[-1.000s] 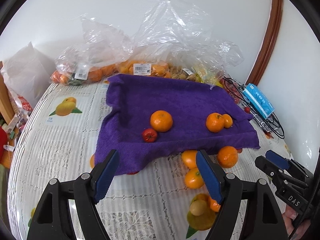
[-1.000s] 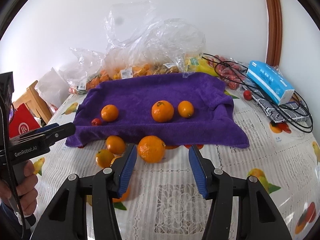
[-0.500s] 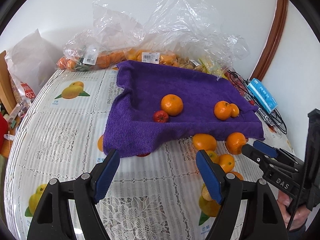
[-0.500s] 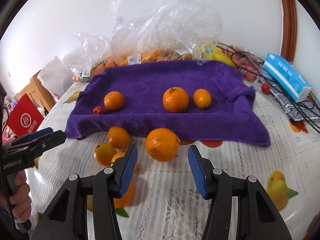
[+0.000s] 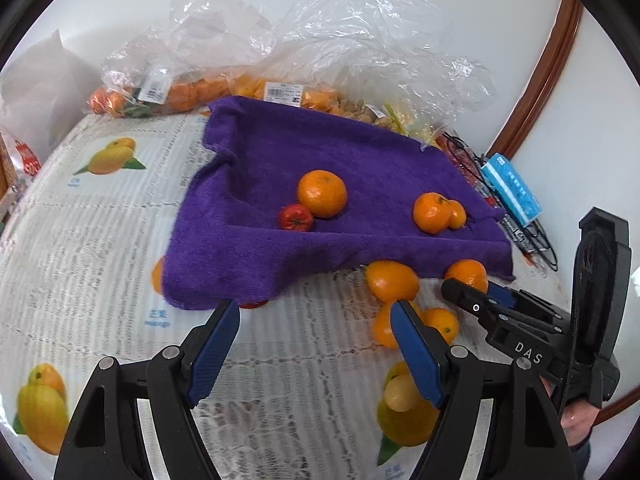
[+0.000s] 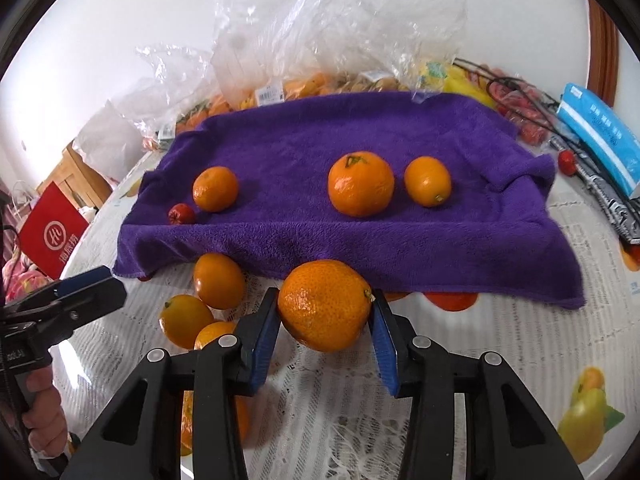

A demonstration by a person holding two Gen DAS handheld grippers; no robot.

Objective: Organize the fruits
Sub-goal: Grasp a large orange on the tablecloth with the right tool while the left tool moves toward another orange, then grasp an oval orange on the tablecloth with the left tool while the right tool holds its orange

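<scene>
A purple towel (image 6: pixel 400 140) lies on the table; it also shows in the left wrist view (image 5: pixel 320 152). On it sit a small red fruit (image 6: pixel 181 214), a mandarin (image 6: pixel 215 189), a bigger mandarin (image 6: pixel 361 183) and a small oval orange fruit (image 6: pixel 427 181). My right gripper (image 6: pixel 325 312) has its pads against both sides of a large mandarin (image 6: pixel 325 305) on the table, just before the towel's front edge. My left gripper (image 5: pixel 314 316) is open and empty above the tablecloth. Several small orange fruits (image 6: pixel 218 280) lie on the table left of the large mandarin.
Clear plastic bags of fruit (image 5: pixel 280 60) stand behind the towel. A blue tissue pack (image 6: pixel 600 136) and black cables (image 5: pixel 532 236) lie at the right. A red bag (image 6: pixel 52 232) stands off the table's left side. The tablecloth (image 5: pixel 100 220) is lace with fruit prints.
My right gripper has moved forward and closed in around the large mandarin. My left gripper has drawn back and turned, so the towel sits farther off.
</scene>
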